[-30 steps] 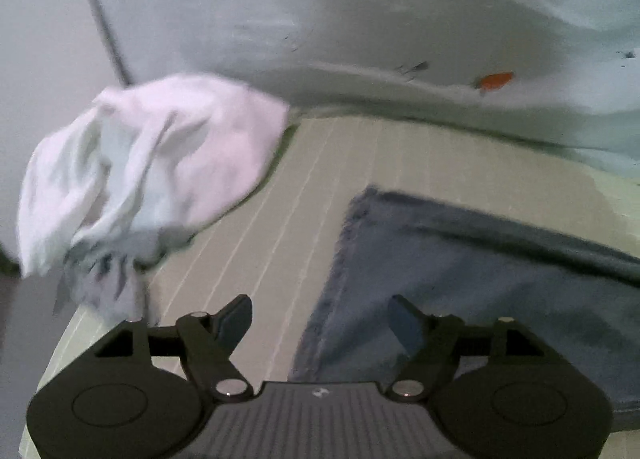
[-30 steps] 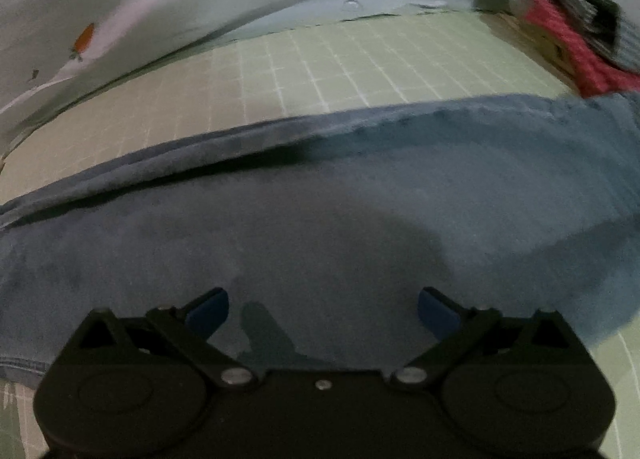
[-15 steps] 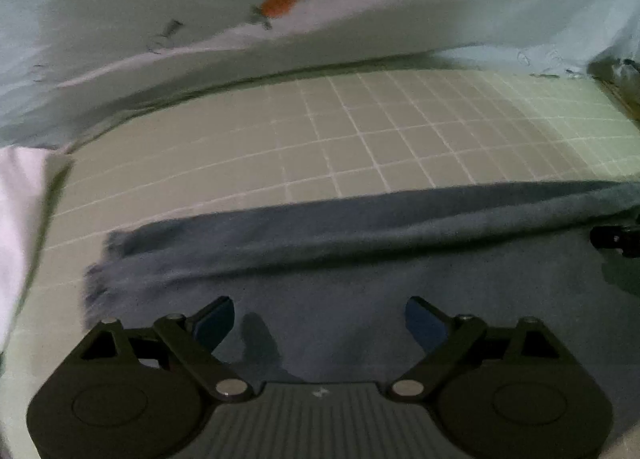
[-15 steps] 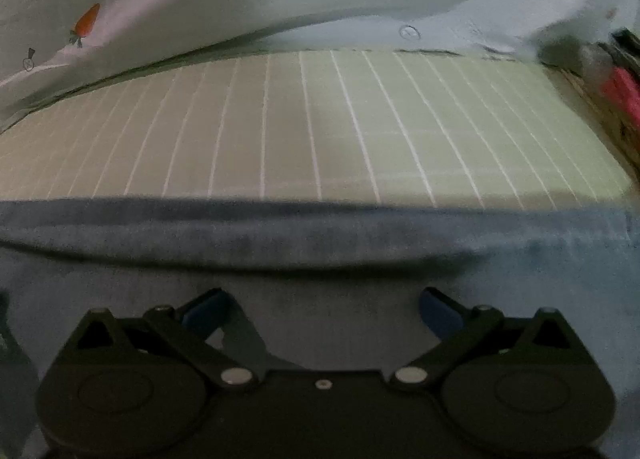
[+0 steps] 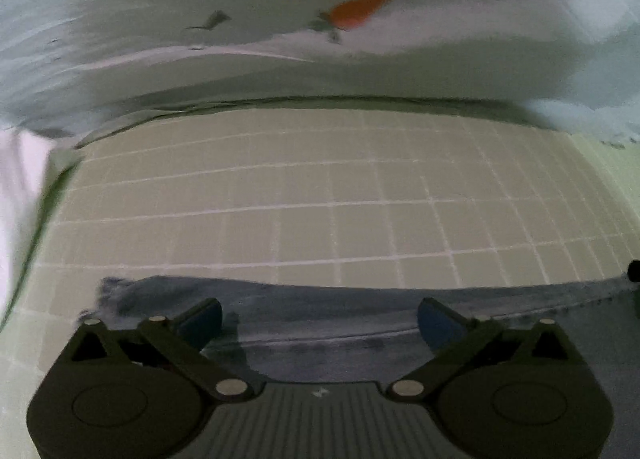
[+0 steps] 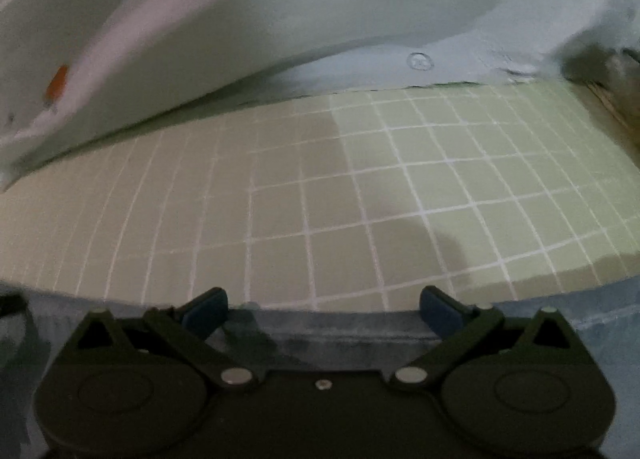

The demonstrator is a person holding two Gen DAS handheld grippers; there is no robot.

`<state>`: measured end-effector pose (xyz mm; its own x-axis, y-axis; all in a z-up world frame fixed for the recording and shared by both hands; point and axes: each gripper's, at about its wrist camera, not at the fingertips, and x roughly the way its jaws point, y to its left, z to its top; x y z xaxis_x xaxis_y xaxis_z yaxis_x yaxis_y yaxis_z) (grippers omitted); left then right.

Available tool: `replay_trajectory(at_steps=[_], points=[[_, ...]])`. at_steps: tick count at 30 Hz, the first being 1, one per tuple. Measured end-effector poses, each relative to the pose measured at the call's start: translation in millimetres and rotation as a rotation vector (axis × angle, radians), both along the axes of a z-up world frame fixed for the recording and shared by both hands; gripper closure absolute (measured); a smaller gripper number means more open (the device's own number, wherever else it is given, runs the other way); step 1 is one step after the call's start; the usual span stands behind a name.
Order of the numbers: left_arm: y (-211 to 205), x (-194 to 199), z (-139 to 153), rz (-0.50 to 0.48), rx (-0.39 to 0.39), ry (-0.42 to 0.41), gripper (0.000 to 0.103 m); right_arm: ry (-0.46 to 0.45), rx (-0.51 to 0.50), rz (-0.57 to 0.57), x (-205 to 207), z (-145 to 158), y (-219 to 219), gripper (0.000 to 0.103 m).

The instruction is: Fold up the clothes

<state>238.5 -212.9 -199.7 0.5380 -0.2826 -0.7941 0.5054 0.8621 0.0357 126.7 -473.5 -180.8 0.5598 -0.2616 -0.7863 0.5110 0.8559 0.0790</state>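
Item: blue-grey cloth (image 5: 360,323), one piece in view. It lies flat on the green gridded mat (image 5: 280,199), its far edge running straight across both wrist views just ahead of the fingertips; that edge looks doubled, like a hem or a fold line, though the blur leaves it uncertain which. Its left corner shows frayed or fuzzy in the left view.

Handling, as judged: soft, limp, light, with a napped surface that should give the pads grip rather than slip. It will sag between two holds and will not keep a crease unaided. Best taken along the far edge, one hold near each end, pinching the full thickness so that no layer is left behind.

Left hand-held gripper (image 5: 320,319): one; jaws spread wide, nothing between them, low over the cloth close to its left end.

Right hand-held gripper (image 6: 324,309): one; jaws likewise wide and empty, fingertips level with the same edge, further along it.

Other goods:
- Pale sheet with carrot print (image 5: 320,39): one, rumpled, beyond the mat. Two carrot marks counted across the views, possibly the same one.
- White garment (image 5: 20,199): one, at the left margin, bunched, mostly cut off.
- Dark clutter at the right view's far right: too blurred to count.
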Motion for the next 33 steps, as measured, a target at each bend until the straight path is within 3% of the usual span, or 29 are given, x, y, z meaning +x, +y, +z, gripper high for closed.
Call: replay_trajectory(at_steps=[8,13,20,26,33], points=[[80,-34,27,0.105,0.006,-0.023,0.000,-0.006,0.022,-0.066,-25,8,24,0.000],[141,-66,28,0.224,0.027,0.008,0.000,0.023,0.017,-0.049,-66,0,61,0.000],[197,-91,15,0.358,-0.068,0.090,0.000,0.044,-0.057,-0.007,-98,-4,97,0.000],[208,-87,-4,0.398,-0.265,0.186,0.000,0.025,-0.079,-0.046,-101,-7,103,0.000],[187,-88,-10,0.421,-0.233,0.120,0.000,0.041,-0.075,-0.091,-100,-7,108,0.000]])
